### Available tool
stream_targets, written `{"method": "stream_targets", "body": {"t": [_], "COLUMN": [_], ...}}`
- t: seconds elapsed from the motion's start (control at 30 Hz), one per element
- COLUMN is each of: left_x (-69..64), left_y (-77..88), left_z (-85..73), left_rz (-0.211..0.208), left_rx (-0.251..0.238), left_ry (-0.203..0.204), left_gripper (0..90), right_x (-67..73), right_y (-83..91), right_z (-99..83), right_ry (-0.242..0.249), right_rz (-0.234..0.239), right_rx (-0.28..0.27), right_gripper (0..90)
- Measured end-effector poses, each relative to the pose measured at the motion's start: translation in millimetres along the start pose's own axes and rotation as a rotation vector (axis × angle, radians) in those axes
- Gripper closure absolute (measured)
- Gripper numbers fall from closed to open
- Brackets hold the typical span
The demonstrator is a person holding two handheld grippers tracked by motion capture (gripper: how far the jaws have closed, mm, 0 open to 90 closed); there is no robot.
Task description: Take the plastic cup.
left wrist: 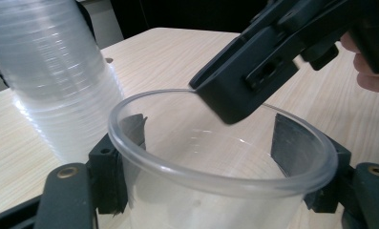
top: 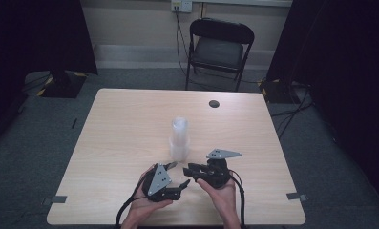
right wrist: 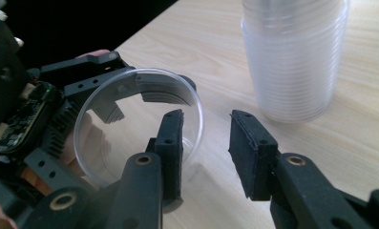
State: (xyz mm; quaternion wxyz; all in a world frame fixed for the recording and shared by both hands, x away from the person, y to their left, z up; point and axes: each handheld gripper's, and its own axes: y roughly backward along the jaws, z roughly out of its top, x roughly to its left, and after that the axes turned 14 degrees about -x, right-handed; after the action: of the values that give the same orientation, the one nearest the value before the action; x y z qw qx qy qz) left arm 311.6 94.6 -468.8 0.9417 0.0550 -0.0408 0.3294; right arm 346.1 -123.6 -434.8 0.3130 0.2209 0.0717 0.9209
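My left gripper (top: 176,187) clamps the clear plastic cup (left wrist: 215,162); my released right gripper (right wrist: 206,152), jaws parted at three o'clock, could knock it loose.

The stack of cups (top: 179,138) stands on the table (top: 120,129) near the middle, toward my near edge. Just before it, my left gripper (top: 177,183) clamps a single cup (left wrist: 215,167) from outside. My right gripper (top: 193,169) sits beside it to the right, one jaw over the cup's rim.
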Motion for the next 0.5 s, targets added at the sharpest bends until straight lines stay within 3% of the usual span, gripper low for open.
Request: {"method": "stream_targets", "body": {"t": [0.17,0.2,0.23,0.5], "left_x": [5.8,7.0,8.8,21.2], "left_y": [0.9,1.4,2.1,10.2], "left_z": [-0.3,-0.5,-0.6,1.6], "left_rz": [0.011,0.016,0.022,0.063], "left_rx": [0.018,0.017,0.019,0.005], "left_ry": [0.021,0.028,0.03,0.06], "left_gripper": [27.5,27.5,27.5,27.6], "right_x": [-0.4,-0.1,-0.2,-2.1], "right_y": [4.7,7.0,8.2,14.6], "right_z": [0.8,1.3,1.8,2.2], "right_ry": [0.005,0.014,0.016,0.023], "right_rz": [0.008,0.042,0.043,0.019], "right_rx": [-0.033,-0.06,-0.073,-0.116], "right_gripper": [62.8,61.2,60.7,58.3]}}
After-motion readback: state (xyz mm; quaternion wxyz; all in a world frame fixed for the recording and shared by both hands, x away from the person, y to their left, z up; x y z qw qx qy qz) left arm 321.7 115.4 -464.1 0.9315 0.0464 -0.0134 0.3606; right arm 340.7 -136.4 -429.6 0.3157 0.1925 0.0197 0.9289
